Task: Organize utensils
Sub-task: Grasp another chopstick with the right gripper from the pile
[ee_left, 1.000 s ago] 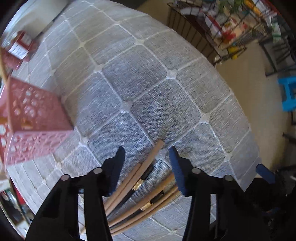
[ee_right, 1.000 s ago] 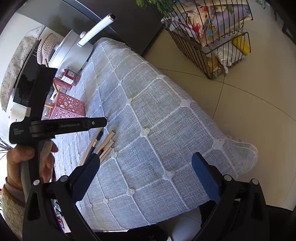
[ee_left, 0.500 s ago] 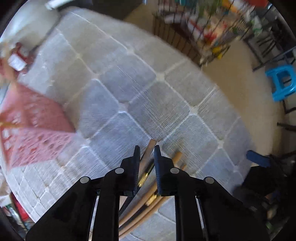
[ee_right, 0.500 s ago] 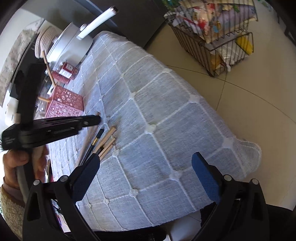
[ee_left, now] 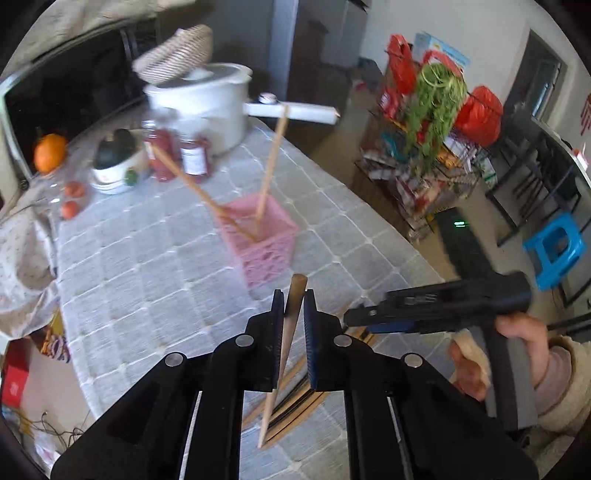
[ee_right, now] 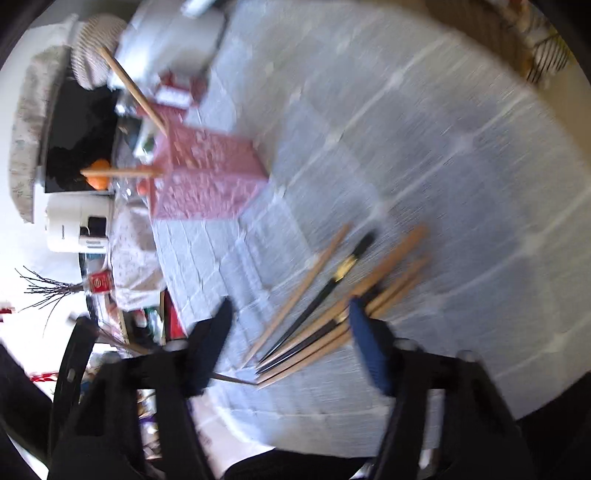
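Your left gripper (ee_left: 293,308) clenches one slim, round wooden chopstick (ee_left: 284,347) above the quilted grey tabletop (ee_left: 155,258). Your right gripper's (ee_right: 290,332) jaws are closing, gripping nothing, over the loose chopsticks (ee_right: 332,295) near the front edge.

The right wrist view was smeared by motion: the pink basket (ee_right: 207,177), the loose chopsticks (ee_right: 332,295) on the worktop (ee_right: 443,166) and the pot (ee_right: 173,33) behind had soft edges, and the basket's pattern could not be read. The tips of those chopsticks were hidden behind the right gripper (ee_right: 291,325), whose jaws were closing. In the left wrist view the jars (ee_left: 177,155) were blurred, their labels unreadable, and the held chopstick (ee_left: 286,332) was partly covered by the left gripper (ee_left: 293,306).
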A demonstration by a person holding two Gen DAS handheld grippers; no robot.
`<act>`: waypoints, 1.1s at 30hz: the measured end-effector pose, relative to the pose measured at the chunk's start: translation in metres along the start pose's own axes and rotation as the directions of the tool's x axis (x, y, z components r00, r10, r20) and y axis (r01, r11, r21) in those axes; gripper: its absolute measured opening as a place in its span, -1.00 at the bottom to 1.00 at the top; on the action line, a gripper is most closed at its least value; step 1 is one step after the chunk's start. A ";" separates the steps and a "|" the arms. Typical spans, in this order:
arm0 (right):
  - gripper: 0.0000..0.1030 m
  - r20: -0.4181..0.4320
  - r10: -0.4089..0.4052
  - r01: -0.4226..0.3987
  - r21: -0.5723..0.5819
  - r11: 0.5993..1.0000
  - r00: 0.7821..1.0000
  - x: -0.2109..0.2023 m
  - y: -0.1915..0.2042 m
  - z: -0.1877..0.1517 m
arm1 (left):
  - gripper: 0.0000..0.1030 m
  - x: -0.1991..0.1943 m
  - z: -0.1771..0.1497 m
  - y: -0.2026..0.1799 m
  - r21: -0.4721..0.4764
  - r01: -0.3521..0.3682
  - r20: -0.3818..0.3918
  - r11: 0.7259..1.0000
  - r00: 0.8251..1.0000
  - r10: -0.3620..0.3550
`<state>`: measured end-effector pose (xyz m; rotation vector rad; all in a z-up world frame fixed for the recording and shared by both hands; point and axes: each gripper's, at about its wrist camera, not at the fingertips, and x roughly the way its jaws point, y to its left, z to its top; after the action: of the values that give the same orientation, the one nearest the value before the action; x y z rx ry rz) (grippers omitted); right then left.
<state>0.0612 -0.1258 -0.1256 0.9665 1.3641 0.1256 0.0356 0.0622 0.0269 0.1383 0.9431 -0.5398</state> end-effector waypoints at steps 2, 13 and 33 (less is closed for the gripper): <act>-0.27 0.008 -0.029 0.029 0.019 0.999 1.000 0.011 0.006 0.004 | -0.80 -0.001 -0.006 0.004 -0.011 0.008 0.013 1.000 1.000 -0.008; -0.27 -0.003 -0.208 0.208 0.044 0.977 0.978 0.040 0.010 0.023 | -0.80 0.007 -0.020 0.025 -0.060 0.043 0.031 0.997 0.999 -0.042; -0.88 0.063 -0.247 0.238 0.122 0.964 0.967 0.028 -0.016 0.036 | -0.58 0.103 -0.052 0.041 -0.104 0.010 -0.282 0.995 0.959 -0.039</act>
<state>0.0921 -0.1375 -0.1606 0.8802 1.4181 -0.1753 0.0660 0.0760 -0.0913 0.1148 1.2520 -0.5011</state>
